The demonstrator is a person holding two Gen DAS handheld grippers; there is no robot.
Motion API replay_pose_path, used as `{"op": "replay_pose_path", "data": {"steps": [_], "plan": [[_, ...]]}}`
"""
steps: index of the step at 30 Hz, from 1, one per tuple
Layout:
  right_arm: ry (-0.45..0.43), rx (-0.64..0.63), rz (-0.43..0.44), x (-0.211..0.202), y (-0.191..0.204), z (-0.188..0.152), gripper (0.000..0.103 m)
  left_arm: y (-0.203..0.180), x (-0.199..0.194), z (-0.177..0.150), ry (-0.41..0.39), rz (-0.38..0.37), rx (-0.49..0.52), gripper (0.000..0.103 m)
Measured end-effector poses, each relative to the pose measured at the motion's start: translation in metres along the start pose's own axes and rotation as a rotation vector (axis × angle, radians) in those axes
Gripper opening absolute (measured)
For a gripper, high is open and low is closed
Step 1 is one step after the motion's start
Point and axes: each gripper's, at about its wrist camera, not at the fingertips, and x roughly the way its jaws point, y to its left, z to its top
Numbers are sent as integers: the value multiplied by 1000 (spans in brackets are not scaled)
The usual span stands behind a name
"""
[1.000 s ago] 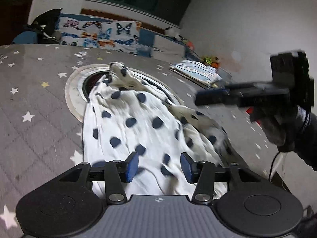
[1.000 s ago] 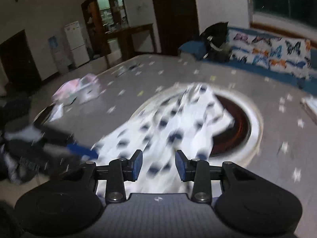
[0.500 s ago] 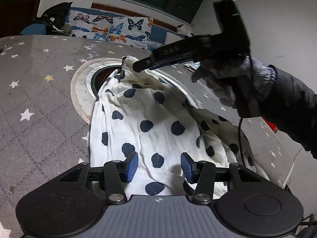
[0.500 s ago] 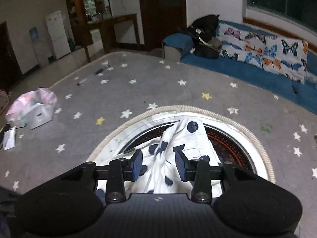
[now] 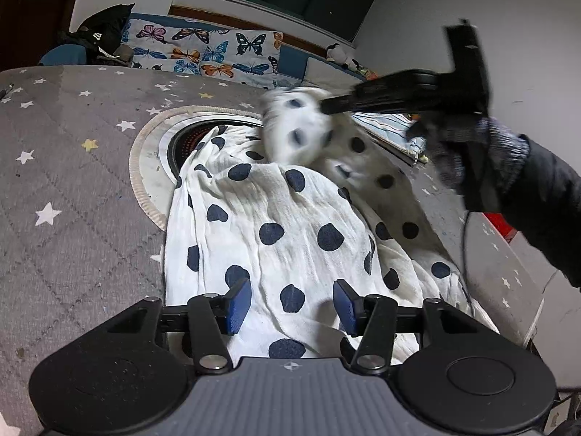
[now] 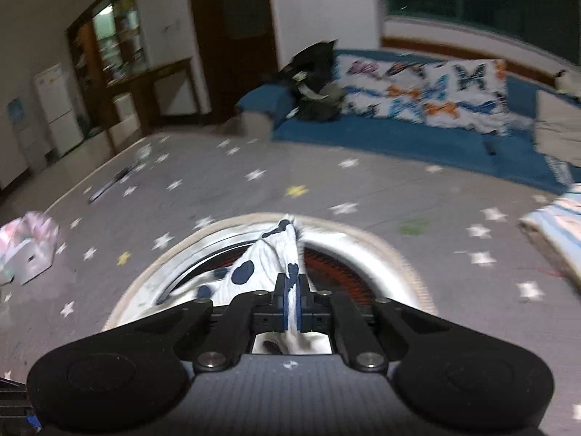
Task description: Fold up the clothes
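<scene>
A white garment with dark blue dots point(image 5: 290, 218) lies along the grey star-patterned table point(image 5: 72, 200), its far part over a round inset ring point(image 5: 145, 167). My left gripper point(image 5: 292, 307) is open low over the garment's near end. Cloth lies under the gap and the pads do not press it. A gloved hand point(image 5: 454, 145) brings my right gripper point(image 5: 325, 107) in from the right. It is shut on the garment's far end, which is lifted, bunched and blurred. In the right wrist view the right gripper point(image 6: 290, 303) pinches a fold of the dotted garment point(image 6: 261, 258).
A folded striped cloth point(image 5: 392, 127) lies at the table's far right, also seen as the striped cloth point(image 6: 555, 229). A pink and white box point(image 6: 25, 250) sits on the table's left. Behind the table stands a blue sofa with butterfly cushions point(image 5: 203, 51) and a dark bag point(image 5: 101, 32).
My right gripper has swung over to the garment's far end, shut on it and raised it off the ring. The left gripper has stayed put and open.
</scene>
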Motion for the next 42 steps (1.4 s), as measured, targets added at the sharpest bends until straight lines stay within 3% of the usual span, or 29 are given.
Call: {"op": "replay_pose_path", "data": {"steps": [9,17,20,24,32,42], "plan": [[-38,88,-179,-60,-72,-31,3,-7,2,3,11,28,20,55],[67,180,-334,-94,-113,-97,6,-16,0,30,-33,66,59,55],[95,215,-334,-103,-121,-117,12,-18,6,52,-54,96,88,55],[74,249,-339,-119,-126,-128,27,-16,23,84,-73,140,115,53],[41,246,-355,-135,-128,-133,34,-7,83,127,-51,213,183,55],[32,194,-293,-125,-124,-123,44,1,152,148,34,239,265,55]]}}
